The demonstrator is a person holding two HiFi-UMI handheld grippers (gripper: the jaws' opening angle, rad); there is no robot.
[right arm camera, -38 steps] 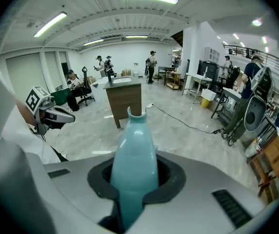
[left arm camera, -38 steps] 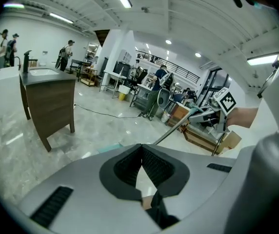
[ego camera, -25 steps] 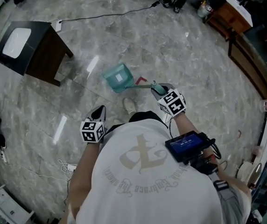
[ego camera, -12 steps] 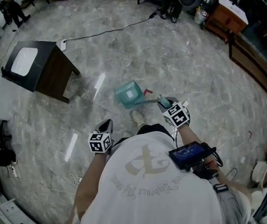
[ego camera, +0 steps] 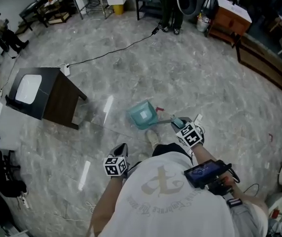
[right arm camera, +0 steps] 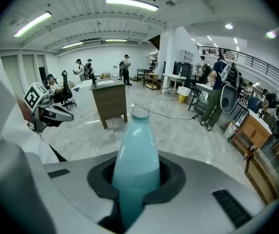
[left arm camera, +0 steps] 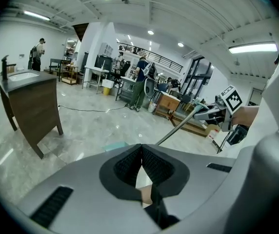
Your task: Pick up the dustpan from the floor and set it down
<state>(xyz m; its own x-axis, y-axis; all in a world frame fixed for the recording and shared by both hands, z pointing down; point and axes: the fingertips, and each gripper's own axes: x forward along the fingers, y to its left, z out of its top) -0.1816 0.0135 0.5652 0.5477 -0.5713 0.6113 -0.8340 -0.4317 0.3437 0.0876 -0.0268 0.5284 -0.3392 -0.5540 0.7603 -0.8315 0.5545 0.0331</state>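
Teal plastic dustpan (ego camera: 144, 115) with a thin metal shaft sits low over the grey marble floor (ego camera: 190, 68), just beyond the person's shoe (ego camera: 153, 138). From where I stand I cannot tell whether its scoop touches the floor or hangs just clear. The right tool (ego camera: 179, 124) is clamped on the rounded teal grip (right arm camera: 134, 155) at the shaft's top end, its jaws partly closed around it. The left tool (ego camera: 122, 149) hangs at the near left with its jaws pressed together on nothing.

The worry is that long shaft. Held at one end only, the scoop could swing or twist in the pads, then land on an edge and tip over. A hasty lowering might knock it against the shoe, or let it skid on the polished stone.
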